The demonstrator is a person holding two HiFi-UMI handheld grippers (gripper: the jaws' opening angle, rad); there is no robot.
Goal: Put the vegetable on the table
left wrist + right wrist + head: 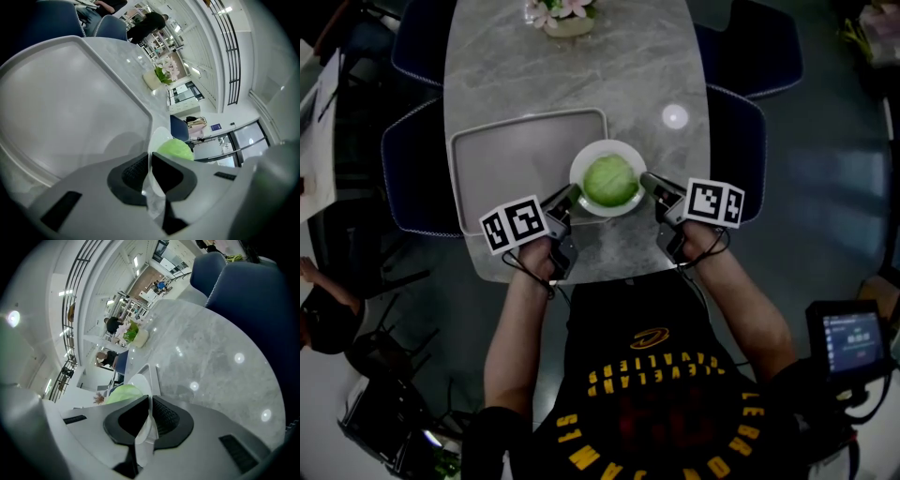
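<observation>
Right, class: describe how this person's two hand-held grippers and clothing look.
Both the left gripper and right gripper are grey-bodied with dark ribbed pads. Each carries a white cube with black square markers; thin black cables trail at the wrists. The shirt is black with yellow lettering.

— What do I log for my rig?
— Item one: black T-shirt (661,398), yellow lettering. Item two, beyond the T-shirt: left gripper (570,195), right gripper (649,181); grey bodies, dark ribbed pads (135,171), black-and-white marker cubes (514,223), black cables (517,268).
</observation>
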